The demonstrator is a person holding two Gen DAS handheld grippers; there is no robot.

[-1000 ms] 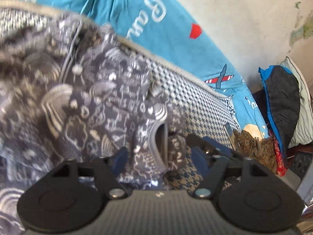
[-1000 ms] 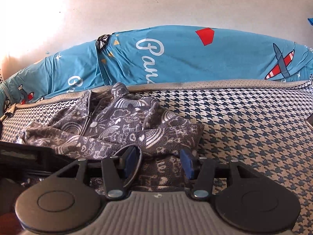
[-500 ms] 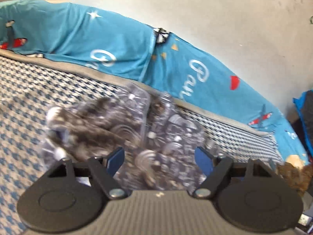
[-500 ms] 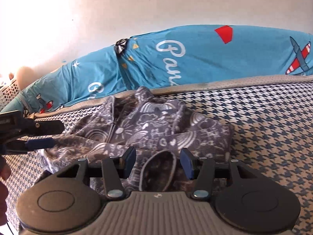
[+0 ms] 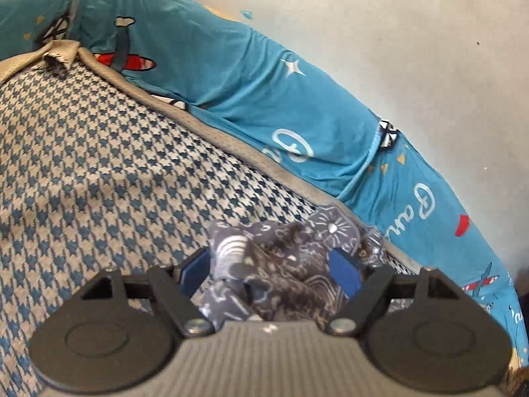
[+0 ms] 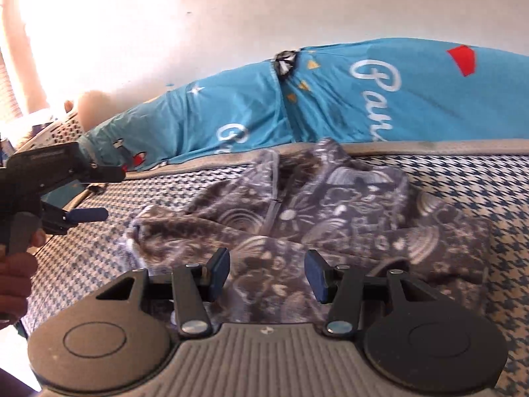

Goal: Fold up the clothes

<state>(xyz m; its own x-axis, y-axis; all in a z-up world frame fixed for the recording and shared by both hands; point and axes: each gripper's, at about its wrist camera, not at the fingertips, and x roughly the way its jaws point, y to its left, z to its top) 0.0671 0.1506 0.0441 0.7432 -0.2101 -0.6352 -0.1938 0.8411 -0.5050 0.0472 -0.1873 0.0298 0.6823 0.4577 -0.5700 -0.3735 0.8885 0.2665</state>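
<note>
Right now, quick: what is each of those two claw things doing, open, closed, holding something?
Left gripper: open, fingers apart in the air, holding nothing.
Right gripper: open over the grey patterned jacket, not pinching it.

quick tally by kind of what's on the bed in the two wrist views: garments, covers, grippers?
Patterned grey zip garment: 1
Houndstooth bed cover: 1
Blue printed bedding roll along the wall: 1
Grippers: 2, the left gripper and the right gripper, both with fingers apart
Total: 5
</note>
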